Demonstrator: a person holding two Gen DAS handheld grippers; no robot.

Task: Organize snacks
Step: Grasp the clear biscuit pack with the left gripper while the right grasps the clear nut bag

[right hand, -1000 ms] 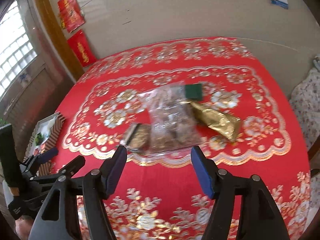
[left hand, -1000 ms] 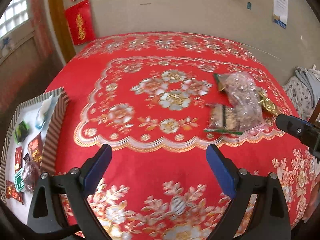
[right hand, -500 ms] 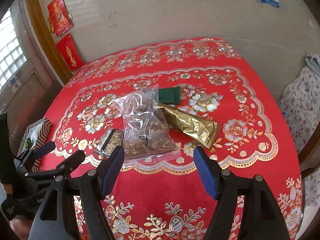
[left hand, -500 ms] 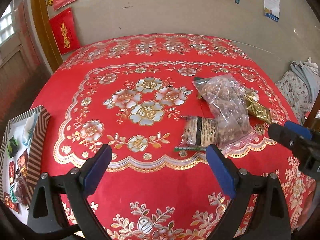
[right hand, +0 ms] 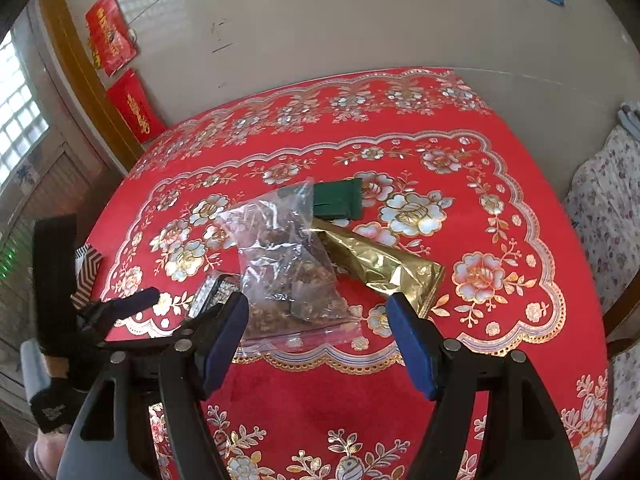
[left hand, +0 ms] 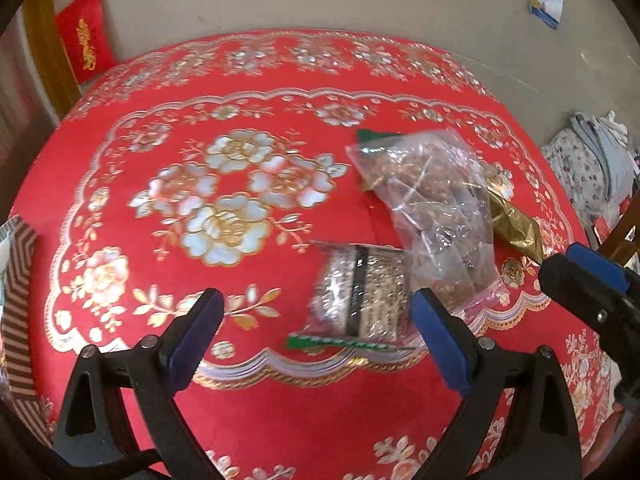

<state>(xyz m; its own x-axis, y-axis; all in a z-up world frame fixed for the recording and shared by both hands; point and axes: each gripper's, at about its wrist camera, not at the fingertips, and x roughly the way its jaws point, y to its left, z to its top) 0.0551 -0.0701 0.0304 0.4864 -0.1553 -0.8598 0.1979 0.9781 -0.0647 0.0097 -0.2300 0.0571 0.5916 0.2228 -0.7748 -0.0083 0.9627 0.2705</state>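
A clear bag [left hand: 436, 208] of brown snacks is seen lying near the front edge of a red, flower-patterned surface [left hand: 160, 152]. A small clear packet [left hand: 360, 300] with a dark stripe is laid just beside it, touching its lower left side. A gold foil pouch [right hand: 380, 266] is tucked partly under the bag on the right, and a dark green packet [right hand: 338, 200] is partly covered by the bag's far end. All four are grouped together on the surface.

The left claw [left hand: 316, 344] is held wide open above the surface, with nothing gripped; in its view the striped packet is framed between its blue pads. The right claw [right hand: 316, 340] is also held well open and empty, its jaws having just been widened slightly, and the near end of the clear bag is seen between its tips.

At the far left edge, a striped-walled box [left hand: 16, 280] is partly visible. A beige wall with red hangings [right hand: 134, 110] is seen behind.
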